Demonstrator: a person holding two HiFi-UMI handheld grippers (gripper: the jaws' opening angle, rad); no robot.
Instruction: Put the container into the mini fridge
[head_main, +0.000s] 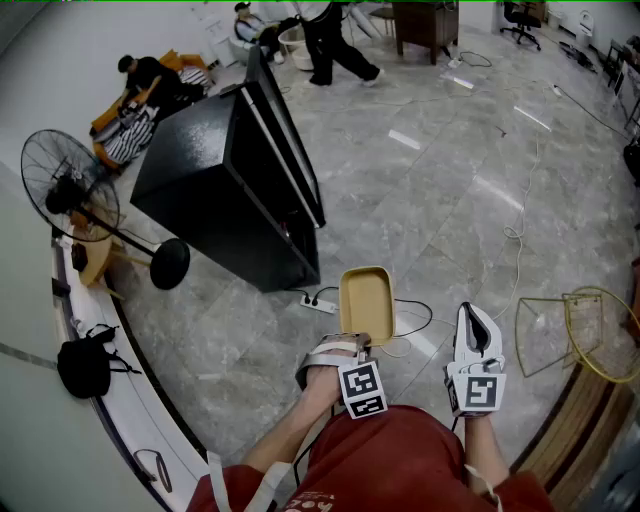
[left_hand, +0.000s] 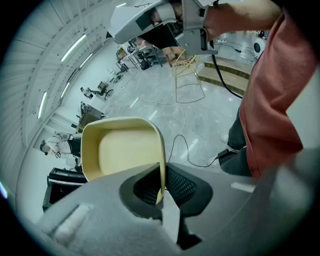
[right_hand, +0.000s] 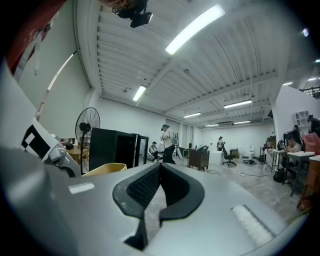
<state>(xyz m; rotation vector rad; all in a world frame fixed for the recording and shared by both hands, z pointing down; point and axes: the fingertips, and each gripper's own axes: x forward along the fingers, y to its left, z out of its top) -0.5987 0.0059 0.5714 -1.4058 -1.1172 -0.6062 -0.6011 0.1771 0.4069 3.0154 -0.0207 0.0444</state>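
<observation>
My left gripper (head_main: 357, 344) is closed on the yellow container (head_main: 367, 300), with its two jaws pinching one thin side wall just below the rim, so the tub hangs out in front of the jaws with its open face toward the head camera. The container is in the air, on the near side of the mini fridge (head_main: 215, 170) and well apart from it; the fridge door appears to stand open. My right gripper (head_main: 476, 318) is beside the container, on the side away from the fridge, with its jaws together and nothing between them. I judge that the container is light and empty, made of thin plastic that is stiff enough to keep its shape but could bend at the wall where I hold it. The surface looks smooth, so with a one-sided pinch like this it could turn or slip if I swing it quickly. A hold deeper on the wall would probably be safer.
</observation>
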